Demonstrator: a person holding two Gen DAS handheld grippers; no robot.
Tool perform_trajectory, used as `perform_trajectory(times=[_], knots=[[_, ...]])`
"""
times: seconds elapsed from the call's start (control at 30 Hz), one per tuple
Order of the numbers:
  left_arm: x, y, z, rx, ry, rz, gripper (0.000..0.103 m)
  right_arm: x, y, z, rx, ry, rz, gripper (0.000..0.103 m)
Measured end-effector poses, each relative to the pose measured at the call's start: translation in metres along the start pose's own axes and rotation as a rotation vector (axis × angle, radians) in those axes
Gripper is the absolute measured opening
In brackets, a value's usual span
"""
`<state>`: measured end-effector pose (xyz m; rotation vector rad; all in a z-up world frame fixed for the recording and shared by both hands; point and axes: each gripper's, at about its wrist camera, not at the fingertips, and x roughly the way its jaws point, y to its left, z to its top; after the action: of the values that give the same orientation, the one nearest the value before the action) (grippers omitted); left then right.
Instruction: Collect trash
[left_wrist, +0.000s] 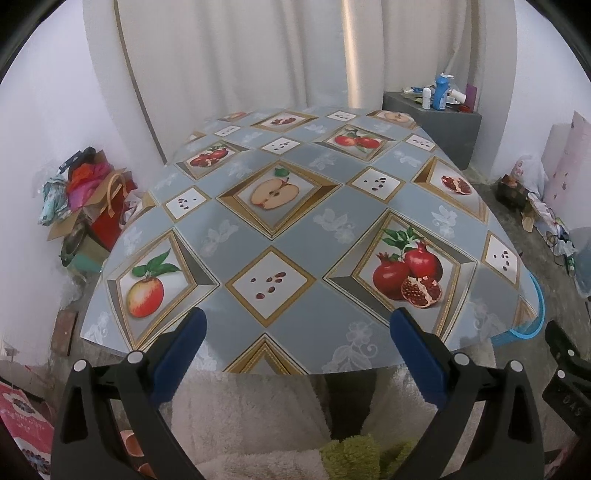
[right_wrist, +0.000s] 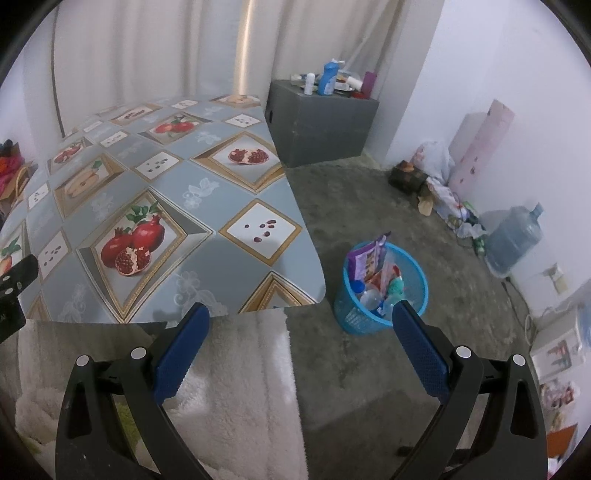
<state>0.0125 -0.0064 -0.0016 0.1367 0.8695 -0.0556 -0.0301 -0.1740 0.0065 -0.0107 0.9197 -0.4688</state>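
A blue mesh bin (right_wrist: 373, 317) stands on the floor right of the table, holding wrappers (right_wrist: 369, 258) and plastic bottles (right_wrist: 373, 297). Only its rim (left_wrist: 532, 321) shows past the table's right edge in the left wrist view. My right gripper (right_wrist: 300, 312) is open and holds nothing, hovering near the table's front right corner, left of the bin. My left gripper (left_wrist: 297, 319) is open too, nothing between its blue pads, above the front edge of the table (left_wrist: 295, 221). The fruit-print tablecloth (right_wrist: 166, 206) carries no loose objects.
A grey box (right_wrist: 321, 125) with bottles on top stands behind the table. A large water jug (right_wrist: 513, 236), bags and clutter line the right wall. Piled bags and boxes (left_wrist: 88, 199) sit left of the table. A white fluffy rug (right_wrist: 236, 398) lies below the grippers.
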Motion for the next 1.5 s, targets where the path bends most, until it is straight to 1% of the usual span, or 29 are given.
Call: perform_trajectory(times=[0.33, 0.53, 0.87, 1.5], knots=[[0.0005, 0.0001, -0.0002, 0.001, 0.007, -0.004, 0.097, -0.0012, 0.0023, 0.0011, -0.014, -0.007, 0.003, 0.095], [0.0026, 0.0004, -0.0039, -0.001, 0.026, -0.029, 0.097, -0.0021, 0.0035, 0.0015, -0.022, -0.012, -0.002, 0.095], [0.0027, 0.0006, -0.0038, 0.002, 0.040, -0.044, 0.097, -0.0042, 0.0026, 0.0025, -0.020, -0.021, -0.005, 0.095], [0.0009, -0.0004, -0.0039, 0.003, 0.036, -0.043, 0.097, -0.0045, -0.0004, 0.0040, -0.022, -0.023, 0.002, 0.095]])
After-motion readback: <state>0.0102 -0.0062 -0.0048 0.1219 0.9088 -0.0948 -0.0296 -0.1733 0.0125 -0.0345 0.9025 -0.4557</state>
